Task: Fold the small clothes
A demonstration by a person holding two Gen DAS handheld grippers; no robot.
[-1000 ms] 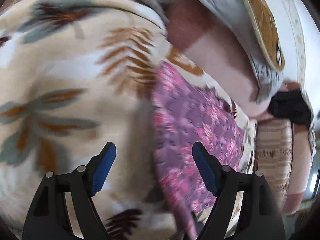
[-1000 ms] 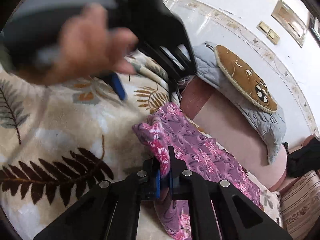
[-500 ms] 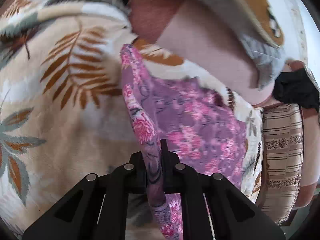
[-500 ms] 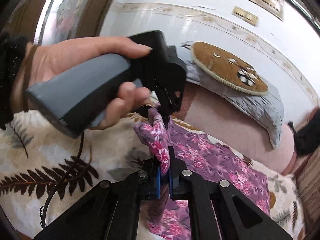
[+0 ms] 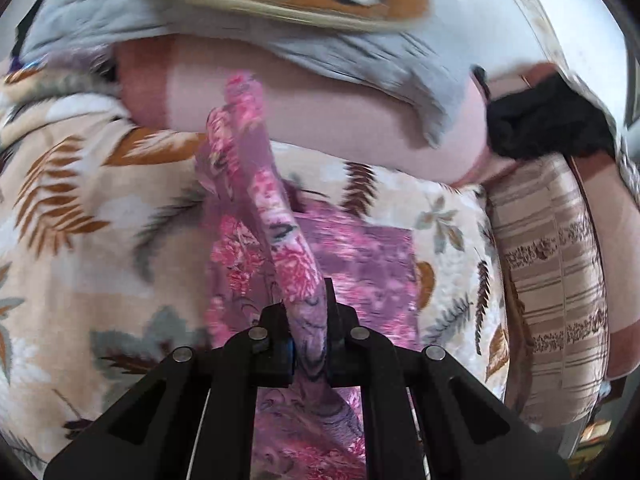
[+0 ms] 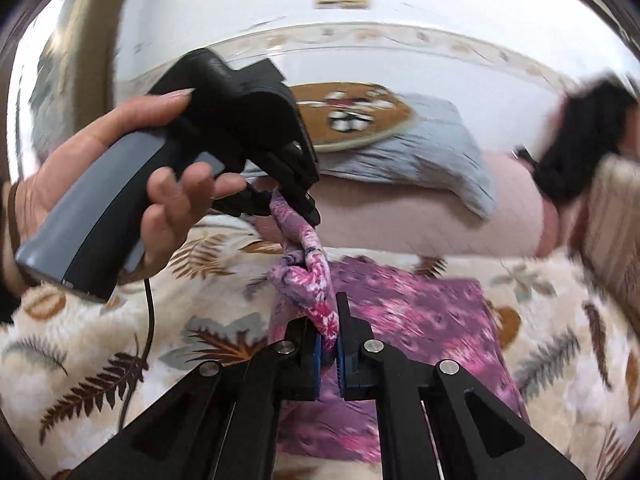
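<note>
Leaf-print fleece blanket (image 5: 80, 216) spread across the bed surface in both views, cream with brown and grey fronds. Pink bolster (image 6: 420, 216) along the far edge, grey quilted cover (image 6: 420, 148) with a brown cartoon patch draped over it. Striped beige cushion (image 5: 552, 280) on the right, sharp only in left wrist view; heavily blurred in right wrist view. Black fabric lump (image 5: 548, 120) on top of it at the bolster's end.

Purple-pink floral garment (image 6: 420, 312) mostly flat on the blanket, near edge lifted into a bunched, twisted ridge running between the two tools.

Only in right wrist view: bare hand (image 6: 132, 184) wrapped round the grey handle, thin cable hanging from it, white wall with plates behind. Left tool (image 6: 308, 208) seen there from outside, tips pinched on the far end of the ridge, clear of the blanket.

Left wrist view: left tool (image 5: 308, 320) clamped tight on the ridge, cloth filling the narrow gap, ridge rising away toward the bolster. No sign of the right tool or any hand here.

Right tool (image 6: 328, 344) nearly closed, blue pads gripping the near end of the same ridge
</note>
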